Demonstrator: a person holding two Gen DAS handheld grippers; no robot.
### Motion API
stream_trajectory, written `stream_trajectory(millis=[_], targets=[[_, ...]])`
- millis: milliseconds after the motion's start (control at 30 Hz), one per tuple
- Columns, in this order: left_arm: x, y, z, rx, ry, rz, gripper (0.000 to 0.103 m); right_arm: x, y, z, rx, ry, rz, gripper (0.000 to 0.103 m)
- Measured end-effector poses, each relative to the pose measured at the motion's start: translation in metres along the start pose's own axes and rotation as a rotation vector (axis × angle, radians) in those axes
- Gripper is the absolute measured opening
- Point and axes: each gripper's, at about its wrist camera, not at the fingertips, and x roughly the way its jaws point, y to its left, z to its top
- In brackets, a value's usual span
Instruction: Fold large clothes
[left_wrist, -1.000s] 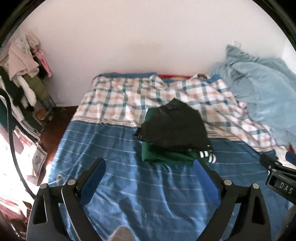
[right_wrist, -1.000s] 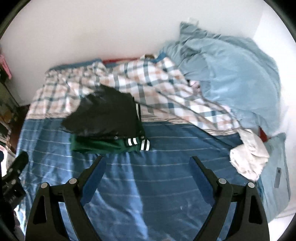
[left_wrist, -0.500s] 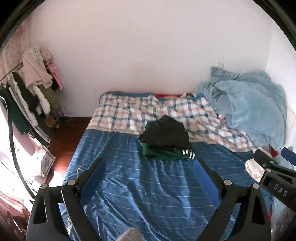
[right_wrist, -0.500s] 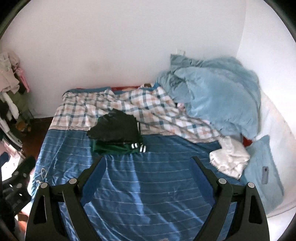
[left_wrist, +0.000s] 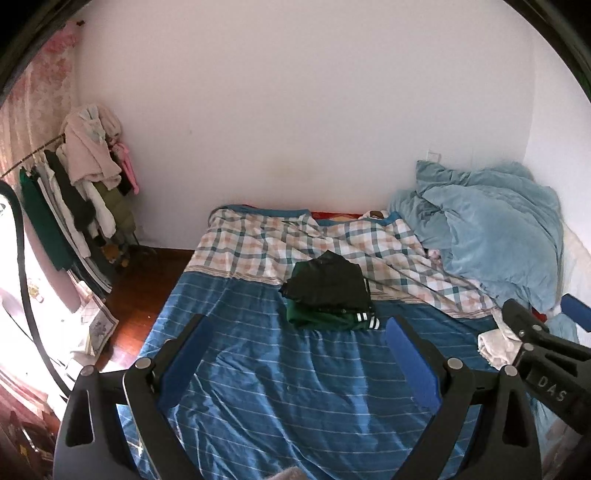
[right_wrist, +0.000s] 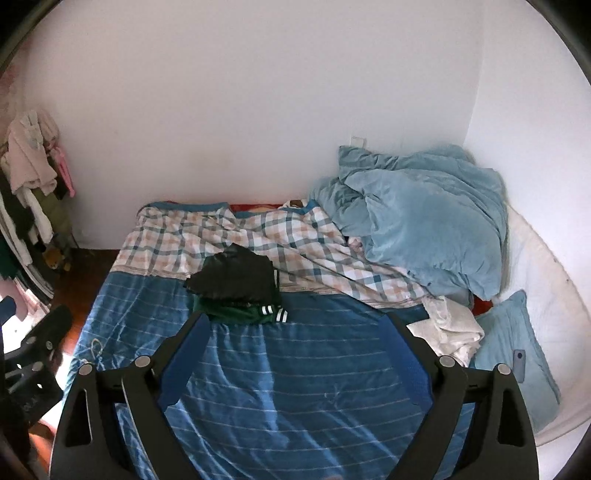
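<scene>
A folded black garment (left_wrist: 327, 282) (right_wrist: 236, 277) lies on top of a folded dark green one with white cuff stripes (left_wrist: 332, 319) (right_wrist: 255, 314), stacked in the middle of the bed. A crumpled white garment (left_wrist: 496, 341) (right_wrist: 452, 328) lies near the bed's right side. My left gripper (left_wrist: 295, 339) is open, held well back above the blue striped sheet (left_wrist: 277, 387), with nothing between its fingers. My right gripper (right_wrist: 291, 332) is open too and holds nothing. In the left wrist view the right gripper's fingers (left_wrist: 524, 325) show at the right edge.
A heaped light blue duvet (right_wrist: 424, 214) fills the bed's far right corner, over a plaid sheet (right_wrist: 192, 232). A blue pillow (right_wrist: 517, 354) with a phone (right_wrist: 519, 365) on it lies at the right. A loaded clothes rack (left_wrist: 74, 192) stands left, on the wooden floor (left_wrist: 140, 295).
Both grippers have pulled back and up from the bed, so the folded stack looks smaller and more of the room shows. Both stay open and hold nothing.
</scene>
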Motion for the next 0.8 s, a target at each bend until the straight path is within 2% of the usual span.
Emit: stream_trajectory(millis=[433, 800], targets=[[-0.014, -0.003, -0.002, -0.01, -0.024, 0.004, 0.098, -0.016, -0.012, 0.001, -0.011, -0.006, 0.03, 0.099], [-0.018, 0.0, -0.003, -0.011, -0.02, 0.007, 0.099, -0.008, -0.006, 0.001, -0.025, -0.015, 0.06, 0.099]])
